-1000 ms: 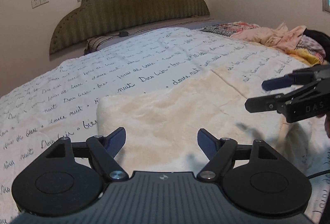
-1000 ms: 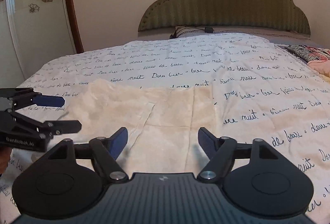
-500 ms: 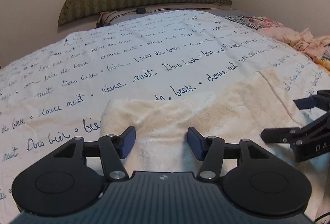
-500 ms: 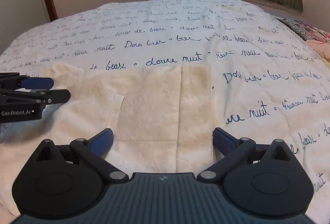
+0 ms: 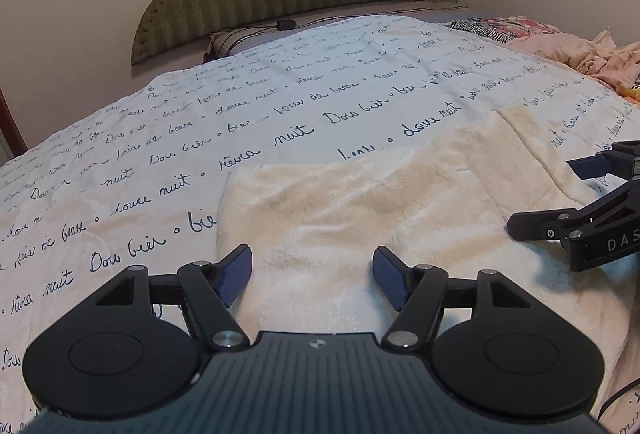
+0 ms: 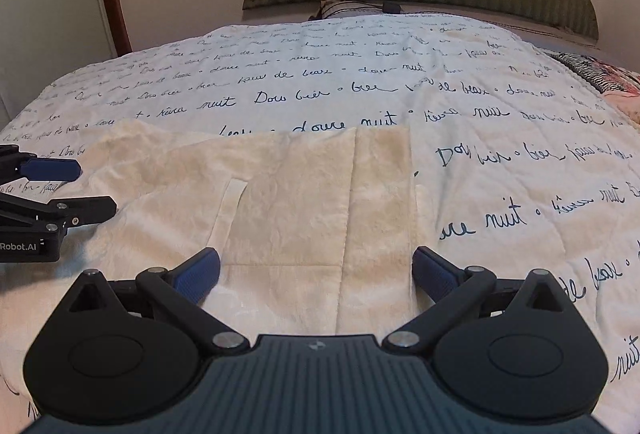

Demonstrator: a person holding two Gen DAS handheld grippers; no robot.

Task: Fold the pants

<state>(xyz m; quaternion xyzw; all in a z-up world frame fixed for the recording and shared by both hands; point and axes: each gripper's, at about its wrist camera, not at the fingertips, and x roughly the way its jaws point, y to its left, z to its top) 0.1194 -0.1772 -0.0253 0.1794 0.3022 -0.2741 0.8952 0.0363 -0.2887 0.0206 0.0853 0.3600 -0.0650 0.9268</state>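
The pants lay flat on the bed, cream, plush, probably light and limp; best pinched at the near corners. Both the left gripper and right gripper hovered above them, fingers spread, empty.

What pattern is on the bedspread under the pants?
White bedspread with dark cursive handwriting; clearest in the right wrist view.
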